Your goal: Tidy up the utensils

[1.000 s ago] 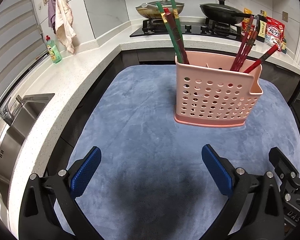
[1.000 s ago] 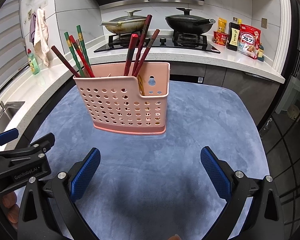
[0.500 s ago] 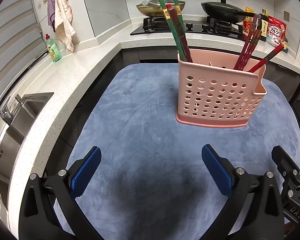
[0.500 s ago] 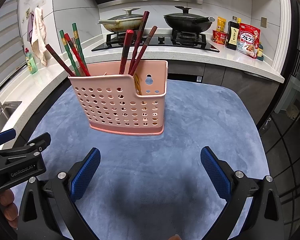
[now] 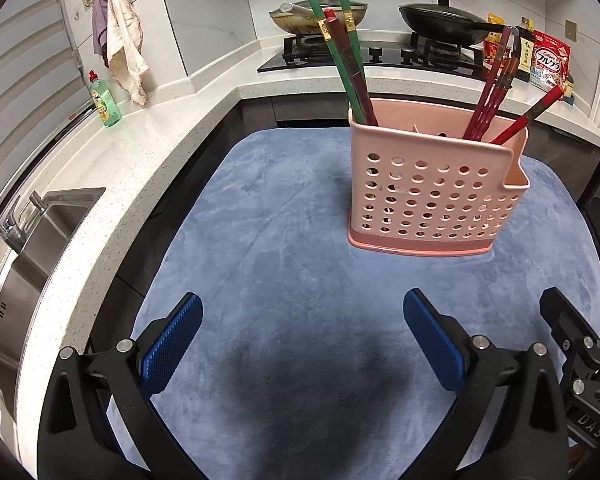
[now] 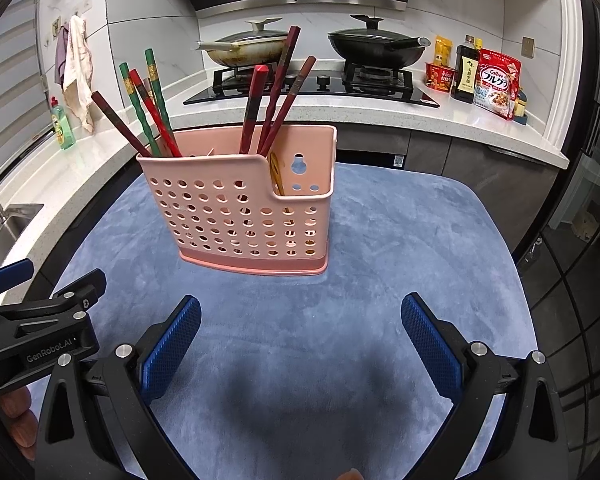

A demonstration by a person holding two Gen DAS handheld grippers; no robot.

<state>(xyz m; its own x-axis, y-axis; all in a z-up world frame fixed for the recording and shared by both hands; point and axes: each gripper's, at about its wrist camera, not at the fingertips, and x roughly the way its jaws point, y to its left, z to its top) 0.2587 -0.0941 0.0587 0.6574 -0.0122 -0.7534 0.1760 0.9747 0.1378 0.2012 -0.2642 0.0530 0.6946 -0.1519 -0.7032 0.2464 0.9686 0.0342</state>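
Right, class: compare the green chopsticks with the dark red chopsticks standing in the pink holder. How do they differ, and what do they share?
The green chopsticks stand at the holder's left end; the dark red chopsticks stand nearer its notched right end. The green ones lean left, the dark red ones lean right. The green ones carry gold bands near the top; none is visible on the dark red ones. Both sets rest in the pink holder and stick out above its rim.

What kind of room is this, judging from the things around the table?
Most likely a home kitchen: a gas stove with two lidded pans, a steel sink set in the white counter, and a dish soap bottle beside hanging cloths.
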